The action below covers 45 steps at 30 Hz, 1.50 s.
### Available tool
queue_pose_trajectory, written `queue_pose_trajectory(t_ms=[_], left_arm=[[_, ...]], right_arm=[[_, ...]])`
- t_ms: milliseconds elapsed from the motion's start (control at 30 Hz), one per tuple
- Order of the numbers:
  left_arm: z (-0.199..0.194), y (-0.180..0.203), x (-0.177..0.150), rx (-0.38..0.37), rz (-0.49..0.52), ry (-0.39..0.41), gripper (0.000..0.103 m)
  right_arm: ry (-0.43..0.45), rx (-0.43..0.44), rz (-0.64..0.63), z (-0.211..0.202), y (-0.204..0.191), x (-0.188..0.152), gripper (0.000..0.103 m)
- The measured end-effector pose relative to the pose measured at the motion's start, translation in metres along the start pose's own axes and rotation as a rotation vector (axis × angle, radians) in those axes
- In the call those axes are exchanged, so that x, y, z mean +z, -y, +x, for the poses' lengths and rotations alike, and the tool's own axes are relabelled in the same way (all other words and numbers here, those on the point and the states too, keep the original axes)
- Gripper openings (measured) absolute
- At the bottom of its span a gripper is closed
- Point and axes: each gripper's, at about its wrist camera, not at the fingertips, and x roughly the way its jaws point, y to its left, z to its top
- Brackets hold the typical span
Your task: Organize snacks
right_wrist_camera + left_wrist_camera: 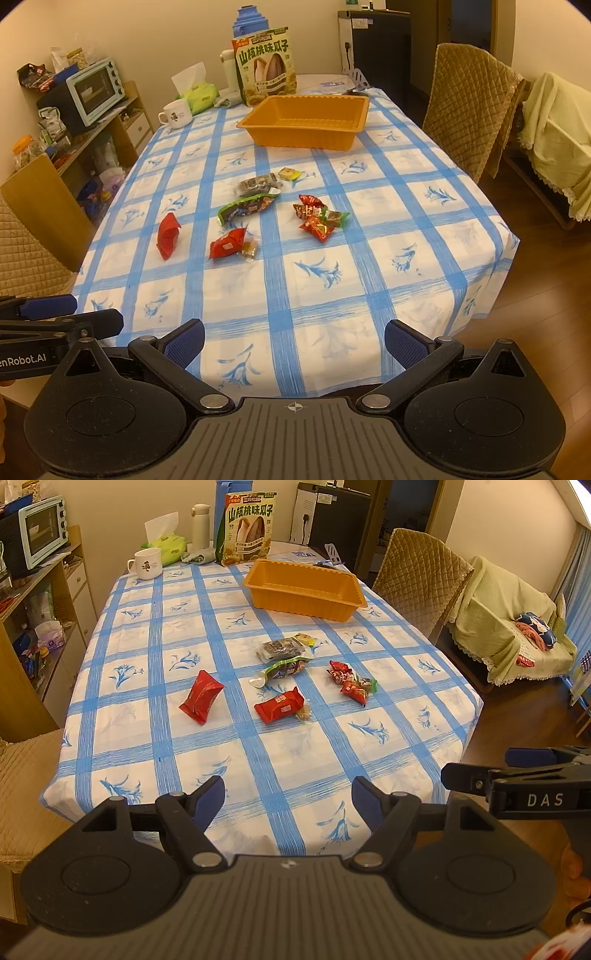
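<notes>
Several wrapped snacks lie mid-table on the blue checked cloth: a red packet (201, 698) (168, 236) at left, a second red packet (279, 709) (227, 243) with a small brown candy (304, 713) beside it, a green-edged dark packet (286, 668) (245, 208), a dark clear packet (280, 649) (258, 183), a small yellow candy (304, 638) (289, 172), and a cluster of red candies (351, 683) (318, 218). An empty orange tray (351, 590) (356, 114) stands beyond them. My left gripper (288, 799) and right gripper (293, 341) are open, empty, above the near table edge.
At the far end stand a white mug (147, 564), a tissue pack (168, 548), a white flask (200, 524) and a sunflower-seed bag (249, 530). A shelf with a toaster oven (40, 530) is at left. A quilted chair (417, 579) and a covered sofa (509, 627) are at right.
</notes>
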Motion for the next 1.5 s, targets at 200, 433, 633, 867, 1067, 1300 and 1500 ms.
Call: queue_pose_trajectory(t_ms=[200,433,633,867,1067,1300,1500], left_arm=[[-0.001,0.001,0.0,0.002,-0.001,-0.001,0.074],[-0.001,0.002,0.0,0.003,-0.001,0.0,0.074],[-0.001,0.002,0.001,0.003,-0.005,-0.002,0.074],[-0.001,0.002,0.001,0.002,-0.005,-0.002,0.074],[-0.001,0.002,0.001,0.002,-0.006,-0.002,0.074],[-0.001,0.002,0.002,0.002,-0.007,-0.003,0.074],[0.0,-0.002,0.001,0.002,-0.009,-0.003,0.074]], right_arm=[[0.001,0.001,0.0,0.0,-0.001,0.0,0.103],[0.002,0.002,0.0,0.001,-0.002,0.001,0.103],[0.001,0.002,0.0,0.002,-0.003,0.003,0.103],[0.003,0.002,0.001,0.004,-0.005,0.005,0.103],[0.003,0.002,0.001,0.005,-0.006,0.007,0.103],[0.003,0.002,0.001,0.007,-0.007,0.008,0.103],[0.001,0.003,0.001,0.009,-0.008,0.01,0.103]])
